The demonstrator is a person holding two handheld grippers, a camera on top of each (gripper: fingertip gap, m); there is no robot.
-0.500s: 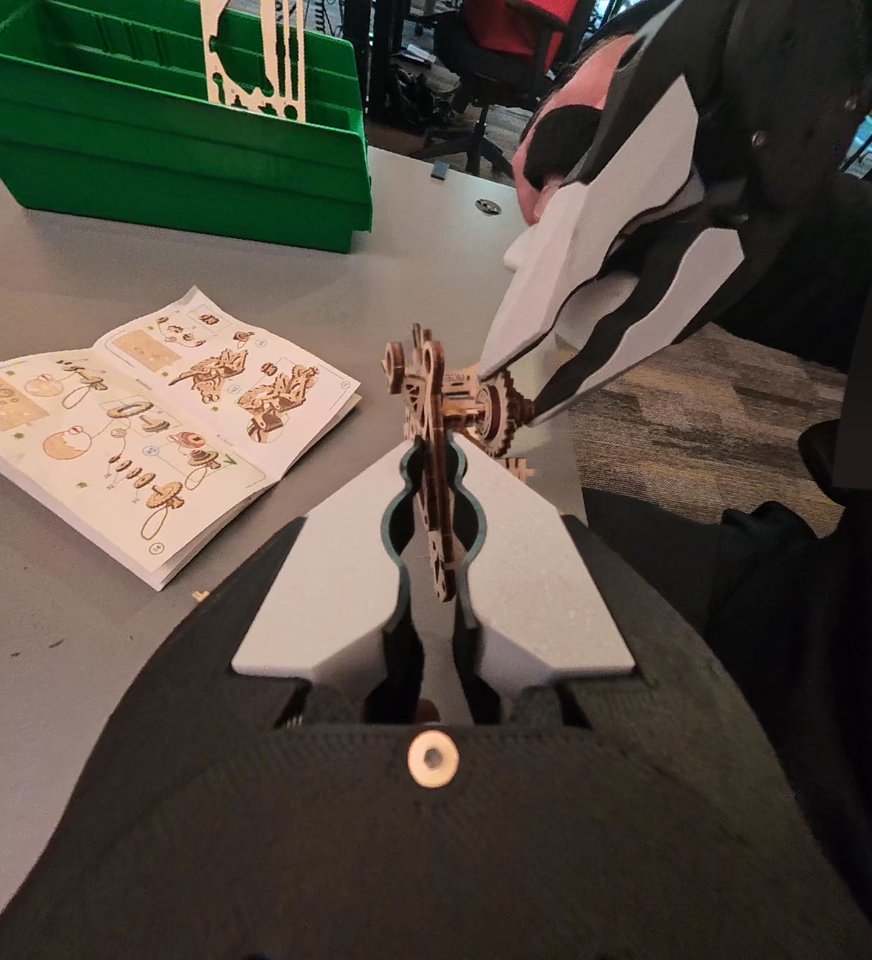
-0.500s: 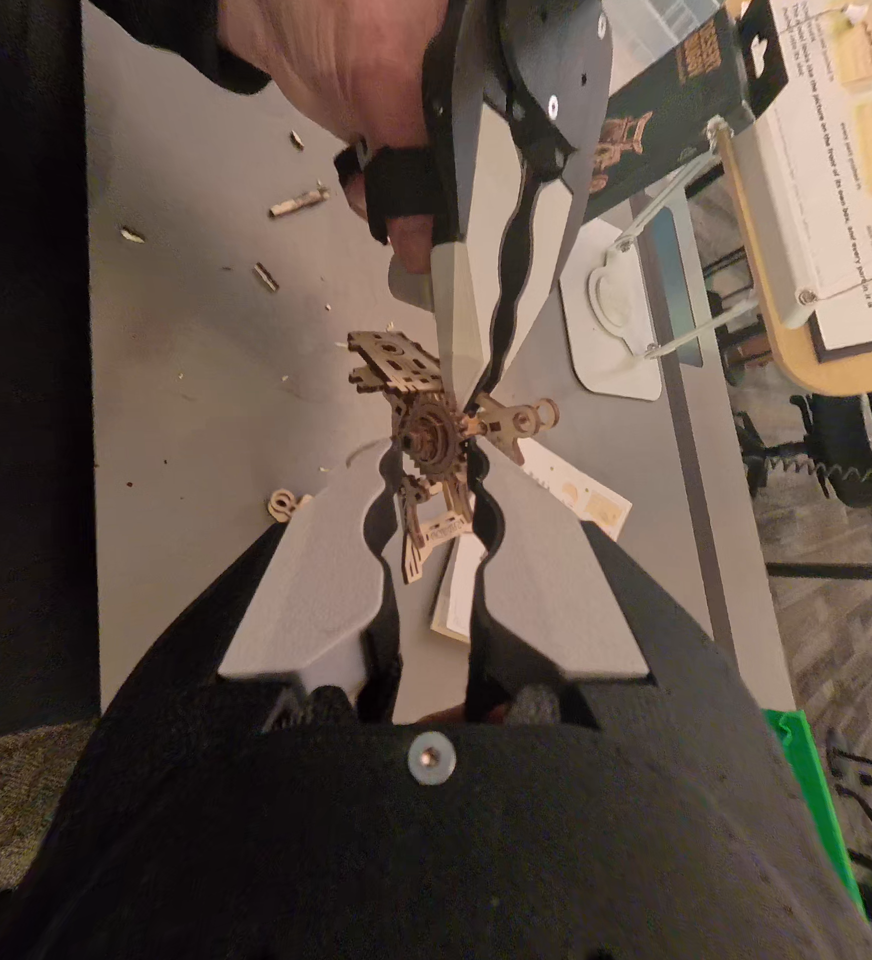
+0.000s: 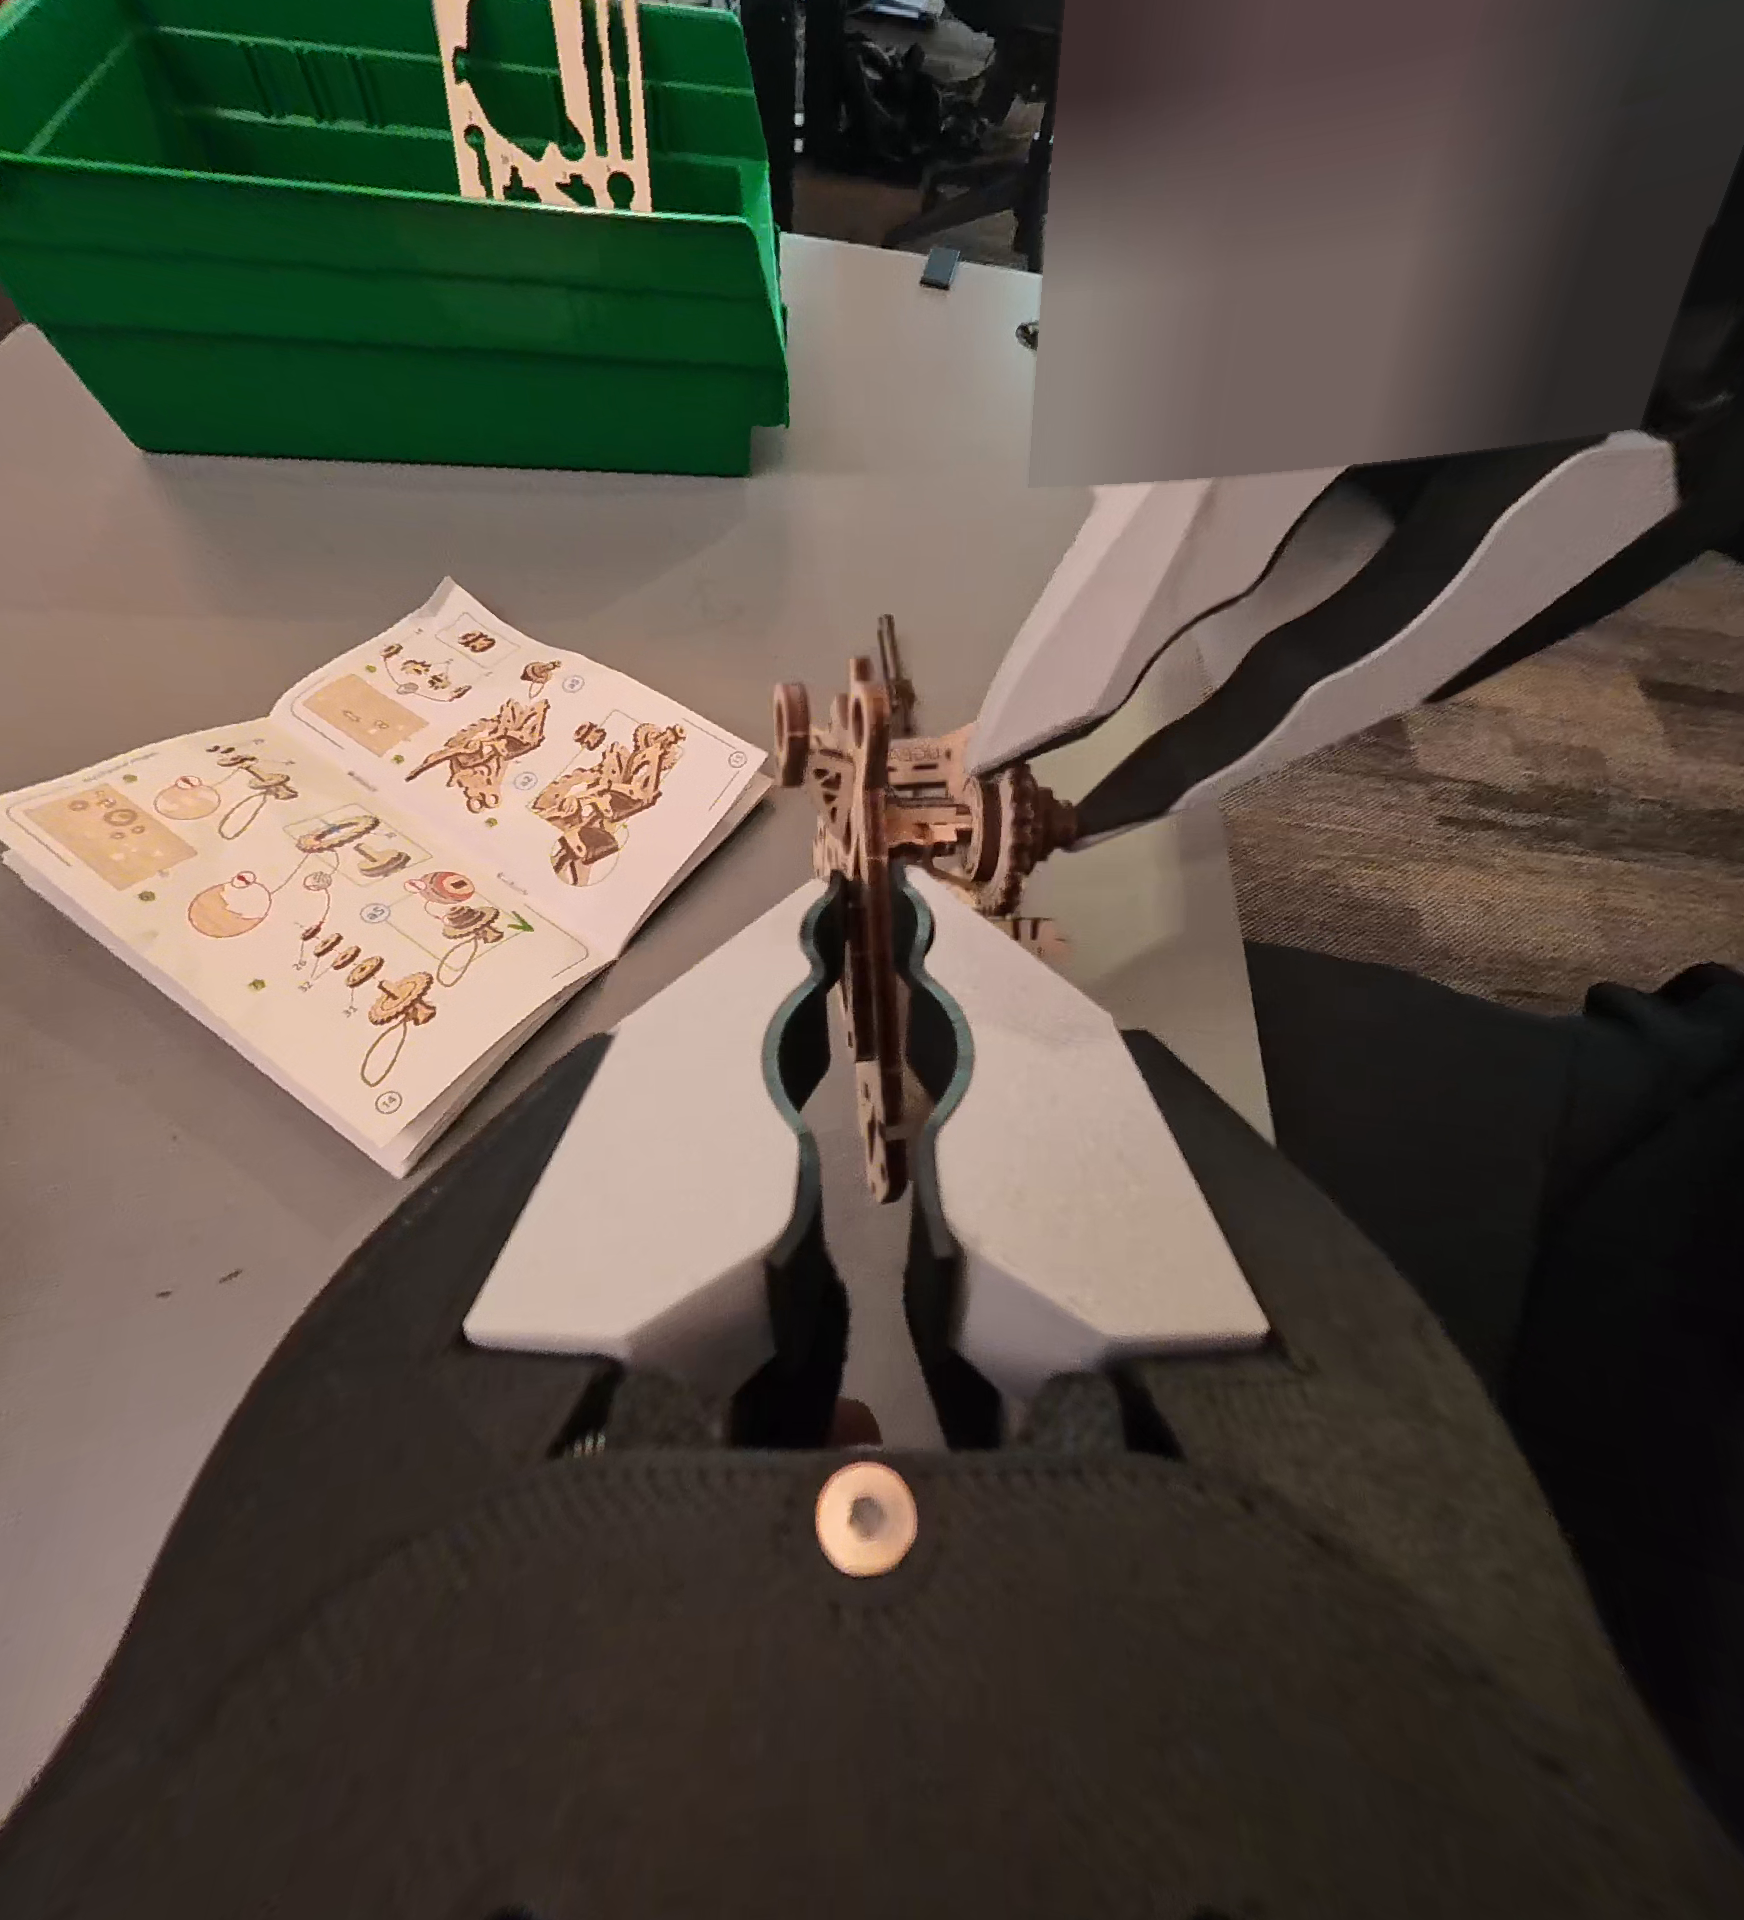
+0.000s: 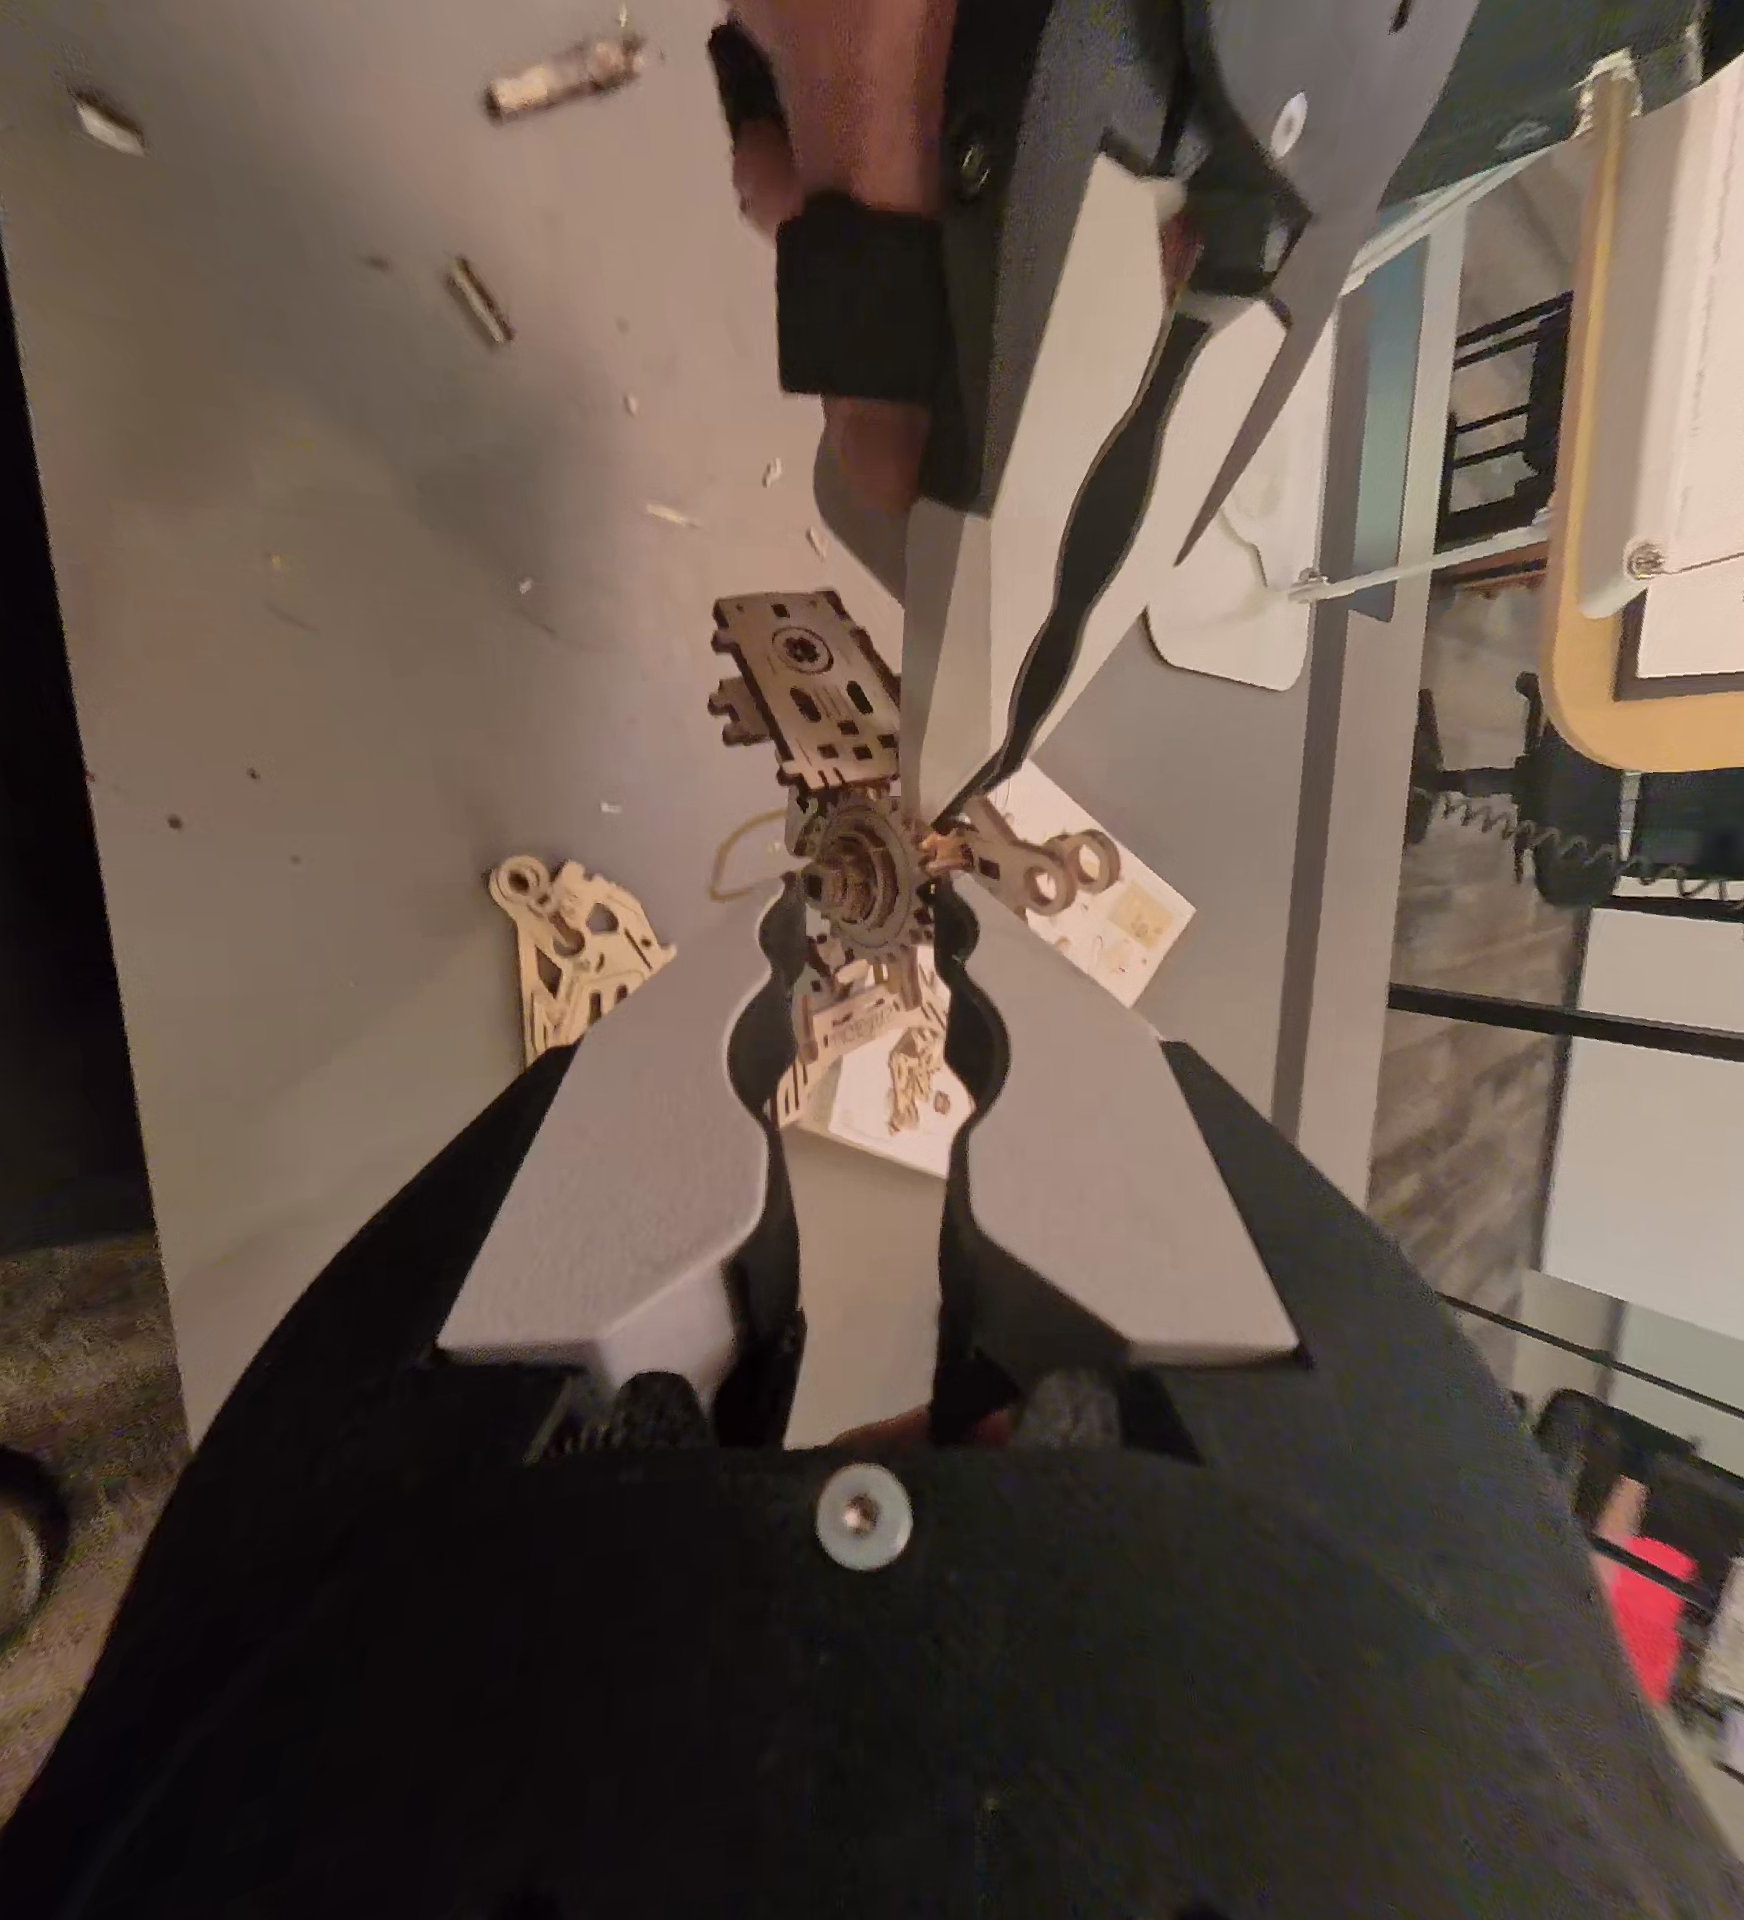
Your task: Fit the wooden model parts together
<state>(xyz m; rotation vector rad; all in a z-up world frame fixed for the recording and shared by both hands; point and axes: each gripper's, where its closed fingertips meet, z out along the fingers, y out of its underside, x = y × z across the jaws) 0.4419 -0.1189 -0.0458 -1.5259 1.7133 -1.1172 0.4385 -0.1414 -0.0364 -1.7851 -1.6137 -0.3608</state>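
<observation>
Left gripper (image 3: 873,894): pinching the flat plate of the wooden model (image 3: 873,831) edge-on, above the table (image 3: 224,1195).
Right gripper (image 4: 860,914): tips around the gear stack (image 4: 852,883); grip probably firm, contact partly hidden.
Booklet (image 3: 348,862): at nine o'clock of the model.
Technique: keep the plate steady, push the gears straight along their axle.

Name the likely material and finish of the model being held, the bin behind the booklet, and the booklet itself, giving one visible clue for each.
Model: thin plywood, unfinished; tan faces, dark edges that look laser-cut.
Bin: moulded plastic, probably; even green, slight sheen, ribbed walls.
Booklet: matte printed paper; stacked page edges, a centre fold.
</observation>
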